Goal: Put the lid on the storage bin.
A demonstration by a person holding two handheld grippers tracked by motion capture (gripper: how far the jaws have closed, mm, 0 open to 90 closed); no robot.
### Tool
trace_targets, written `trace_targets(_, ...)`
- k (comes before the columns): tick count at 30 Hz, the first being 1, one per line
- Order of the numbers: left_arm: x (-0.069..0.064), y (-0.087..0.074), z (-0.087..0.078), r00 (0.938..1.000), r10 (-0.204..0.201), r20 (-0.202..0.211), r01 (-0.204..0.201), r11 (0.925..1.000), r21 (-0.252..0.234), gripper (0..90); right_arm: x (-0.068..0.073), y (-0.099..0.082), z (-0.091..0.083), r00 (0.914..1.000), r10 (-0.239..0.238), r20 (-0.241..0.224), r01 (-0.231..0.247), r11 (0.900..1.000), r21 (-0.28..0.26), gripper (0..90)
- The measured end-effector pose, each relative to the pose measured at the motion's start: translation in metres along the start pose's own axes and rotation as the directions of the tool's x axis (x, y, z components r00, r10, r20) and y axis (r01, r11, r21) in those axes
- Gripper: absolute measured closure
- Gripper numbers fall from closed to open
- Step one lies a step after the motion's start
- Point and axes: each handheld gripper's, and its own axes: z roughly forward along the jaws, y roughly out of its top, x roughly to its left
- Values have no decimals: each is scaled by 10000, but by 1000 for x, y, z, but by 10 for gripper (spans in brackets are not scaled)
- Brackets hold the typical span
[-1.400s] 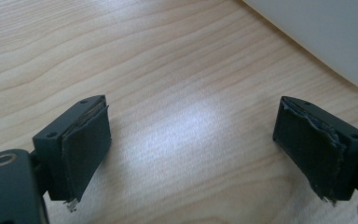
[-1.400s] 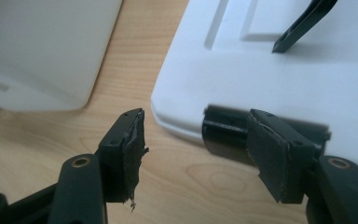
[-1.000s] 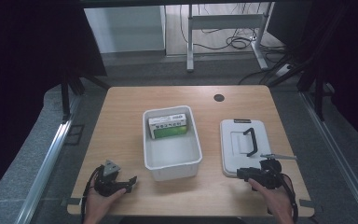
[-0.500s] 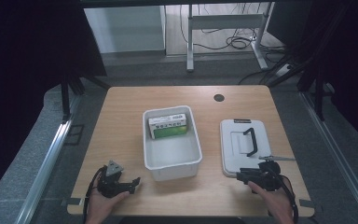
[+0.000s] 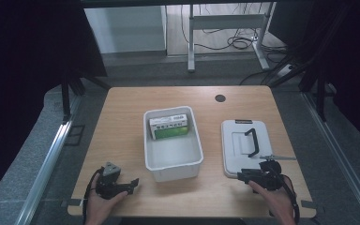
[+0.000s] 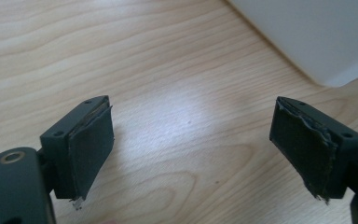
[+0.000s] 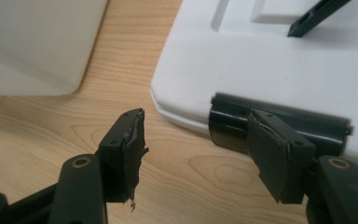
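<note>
A white open bin (image 5: 172, 161) stands at the table's middle with a green and white box (image 5: 169, 126) lying at its far end. To its right, a white lid (image 5: 236, 154) with a black handle (image 5: 250, 140) lies flat. My left gripper (image 5: 132, 183) rests low near the front left edge, open over bare wood (image 6: 191, 135), with the bin's corner (image 6: 317, 37) ahead to the right. My right gripper (image 5: 240, 176) is open at the lid's near edge. Between its jaws (image 7: 200, 140) is wood, and a black latch (image 7: 228, 123) on the lid (image 7: 270, 60) sits just ahead.
The wooden table (image 5: 122, 122) has a small dark round grommet (image 5: 220, 98) at the back. A thin grey tool (image 5: 274, 157) lies across the lid's right edge. The bin's wall (image 7: 37, 42) stands left of my right gripper.
Both hands have drifted slightly toward the table's near edge. The jaws of both grippers stay open, and the bin, box and lid have not moved.
</note>
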Motion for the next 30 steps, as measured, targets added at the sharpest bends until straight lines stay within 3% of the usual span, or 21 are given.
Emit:
trace_targets(3,-1,0,-1,10000,34,-5,-34,10000,-52,145,1,1,-2,10000,74,-34,-75,9999,-73,377)
trace_targets(13,-8,-1,4,9969,785,-16,-785,9968,165,145,-1,4,-20,9992,351,187,-350,9993,-91,377)
trace_targets(21,-7,-2,6,9958,910,-17,-909,9955,250,147,-1,12,-21,9989,363,290,-368,9991,192,382)
trace_targets(30,-7,-3,7,9935,1142,-34,-1140,9930,315,152,2,24,-22,9996,255,99,-258,9988,406,408)
